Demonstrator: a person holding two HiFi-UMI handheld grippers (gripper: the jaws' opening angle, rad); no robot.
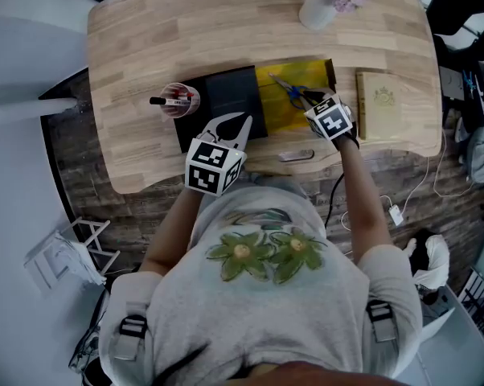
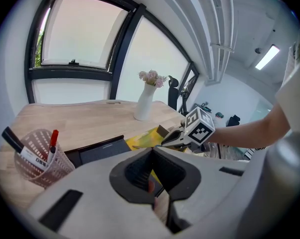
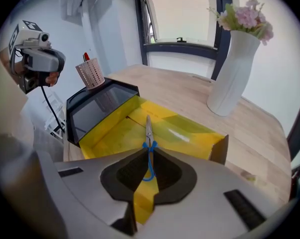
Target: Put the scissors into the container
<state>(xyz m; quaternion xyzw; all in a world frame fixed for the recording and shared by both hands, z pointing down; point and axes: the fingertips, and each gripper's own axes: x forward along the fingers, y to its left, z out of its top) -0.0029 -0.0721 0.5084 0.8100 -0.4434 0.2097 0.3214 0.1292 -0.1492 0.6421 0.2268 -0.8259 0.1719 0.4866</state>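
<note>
A mesh pen cup (image 1: 178,99) stands at the left of the worktop (image 1: 226,30). Beside it the left gripper (image 1: 240,121) hangs over a black tray (image 1: 230,95), its jaws clenched together on nothing. Next comes the yellow container (image 1: 276,109), open-topped. The scissors (image 3: 148,128) point blade-forward over its floor, possibly touching it, with their blue handle pinched in the right gripper's (image 3: 149,149) jaws. A book (image 1: 379,103) lies farthest right.
</note>
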